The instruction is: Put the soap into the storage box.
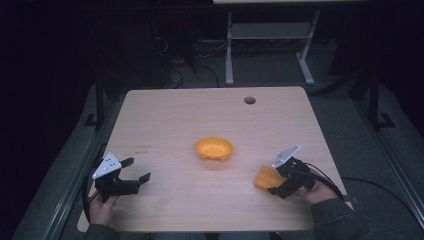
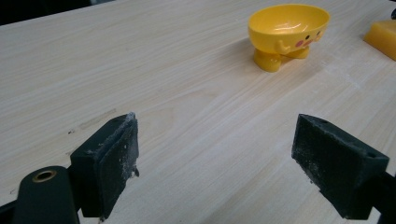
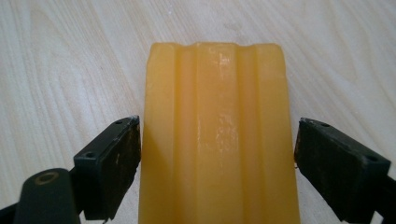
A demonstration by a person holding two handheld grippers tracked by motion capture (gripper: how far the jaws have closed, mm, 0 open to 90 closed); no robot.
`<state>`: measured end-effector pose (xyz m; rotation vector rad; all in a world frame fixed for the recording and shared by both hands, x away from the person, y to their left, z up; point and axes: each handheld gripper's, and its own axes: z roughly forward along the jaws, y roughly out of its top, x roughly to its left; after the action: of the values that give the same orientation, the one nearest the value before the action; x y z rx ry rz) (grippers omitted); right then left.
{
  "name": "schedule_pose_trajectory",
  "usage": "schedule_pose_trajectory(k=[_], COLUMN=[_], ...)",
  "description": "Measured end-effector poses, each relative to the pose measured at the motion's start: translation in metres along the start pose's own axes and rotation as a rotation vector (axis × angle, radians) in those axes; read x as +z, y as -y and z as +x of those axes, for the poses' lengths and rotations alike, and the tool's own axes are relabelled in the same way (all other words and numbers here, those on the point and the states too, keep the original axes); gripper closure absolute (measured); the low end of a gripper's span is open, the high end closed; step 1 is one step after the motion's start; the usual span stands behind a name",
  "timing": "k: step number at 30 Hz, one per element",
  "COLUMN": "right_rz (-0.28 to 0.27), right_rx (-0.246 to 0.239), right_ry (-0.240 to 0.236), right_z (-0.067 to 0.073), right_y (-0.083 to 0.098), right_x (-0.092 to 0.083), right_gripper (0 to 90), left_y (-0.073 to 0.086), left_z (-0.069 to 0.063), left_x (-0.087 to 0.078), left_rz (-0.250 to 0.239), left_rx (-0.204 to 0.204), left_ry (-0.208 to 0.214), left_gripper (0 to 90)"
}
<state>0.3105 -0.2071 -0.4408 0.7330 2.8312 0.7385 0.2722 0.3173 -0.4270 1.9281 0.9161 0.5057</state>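
A yellow bowl [image 1: 214, 148] on small feet, with a cartoon face, stands upright at the middle of the wooden table [image 1: 165, 115]. In the left gripper view the bowl [image 2: 287, 28] is far ahead to the right. An orange-yellow ridged block [image 1: 266, 177] lies flat near the table's right front. My right gripper [image 1: 275, 183] is open, and the block [image 3: 217, 93] lies between its jaws, which sit close along both long sides. My left gripper [image 1: 139, 169] is open over bare wood at the front left, with nothing between its jaws [image 2: 215, 154]. A corner of the block [image 2: 383, 37] shows there too.
A round cable hole [image 1: 249, 100] sits near the table's far edge. Behind the table stands a white desk frame [image 1: 270, 45], with cables on the dark floor. A cable trails from the right gripper off the table's right edge.
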Motion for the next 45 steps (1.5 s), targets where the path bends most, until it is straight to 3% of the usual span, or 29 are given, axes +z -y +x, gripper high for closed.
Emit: schedule_pose_trajectory(k=[20, 35, 45], right_rz=[0.069, 0.068, 0.101], right_rx=[0.007, -0.014, -0.033], right_ry=[-0.003, -0.003, -0.016], right_z=[-0.001, 0.0, 0.0], right_y=[0.001, -0.001, -0.004], right_x=[0.017, 0.016, 0.015], right_gripper=[15.1, 19.9, 20.5], left_y=[0.0, 0.0, 0.0], left_z=[0.0, 0.0, 0.001], left_x=[-0.001, -0.001, -0.002], left_rz=[-0.004, -0.012, -0.012], left_rx=[0.004, -0.005, 0.001], left_ry=[-0.002, -0.003, -0.005], left_gripper=[14.1, 14.1, 14.1])
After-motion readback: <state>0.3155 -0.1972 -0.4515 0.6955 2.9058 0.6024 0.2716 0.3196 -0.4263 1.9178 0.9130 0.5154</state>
